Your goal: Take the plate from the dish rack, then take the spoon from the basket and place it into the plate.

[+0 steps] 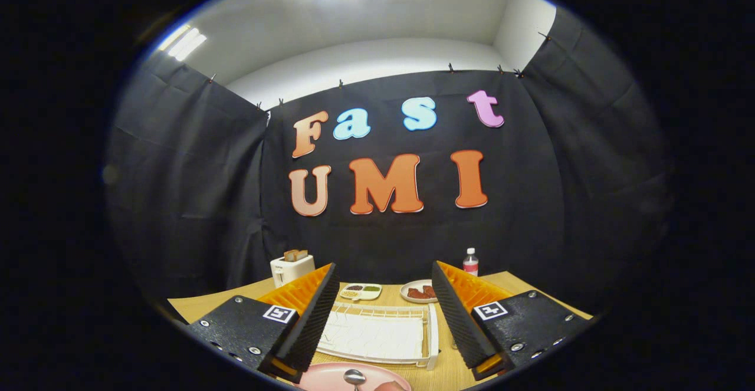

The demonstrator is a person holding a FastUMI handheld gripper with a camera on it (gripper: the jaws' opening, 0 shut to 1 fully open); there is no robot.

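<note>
Spoon [354, 377] lies in the plate [330, 377]; fingers [307, 326] spread above the dish rack [377, 335].

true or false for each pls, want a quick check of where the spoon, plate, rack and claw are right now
1. The spoon lies in the pink plate. True.
2. The claw is shut on the spoon. False: its fingers stand open, holding nothing.
3. A plate is standing in the dish rack. False: the rack holds none; the plate sits on the table in front of it.
4. A toaster with bread stands beyond the rack. True.
5. The bottle lies on its side. False: it stands upright.
</note>
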